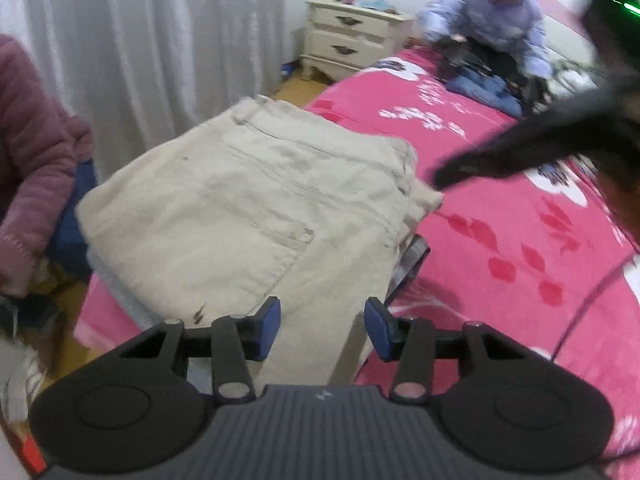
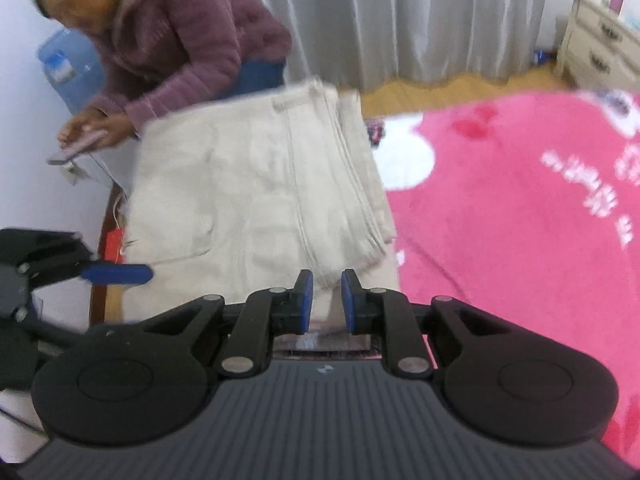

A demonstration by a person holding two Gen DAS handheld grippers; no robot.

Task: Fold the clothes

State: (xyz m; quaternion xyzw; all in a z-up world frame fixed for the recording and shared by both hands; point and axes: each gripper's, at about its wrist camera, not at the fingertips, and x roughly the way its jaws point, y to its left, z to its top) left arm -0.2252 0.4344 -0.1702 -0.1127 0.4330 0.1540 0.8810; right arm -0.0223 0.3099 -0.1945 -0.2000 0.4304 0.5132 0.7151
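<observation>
Folded beige trousers (image 1: 240, 208) lie over the near corner of a pink bedspread (image 1: 500, 248). My left gripper (image 1: 325, 328) has its blue pads wide apart with the thick trouser fold filling the gap. In the right wrist view one blue pad of that gripper (image 2: 116, 274) lies on the trousers' (image 2: 248, 184) left edge. My right gripper (image 2: 326, 300) is nearly closed, pinching the layered edge of the fold. In the left wrist view the right gripper (image 1: 440, 178) appears as a blurred black shape at the trousers' right corner.
A person in a mauve jacket (image 2: 180, 40) bends beside the bed at the left. Another person in a lilac jacket (image 1: 488, 20) sits on the bed with dark blue clothes (image 1: 484, 92). A cream nightstand (image 1: 352, 40) and a grey curtain (image 1: 160, 40) stand behind.
</observation>
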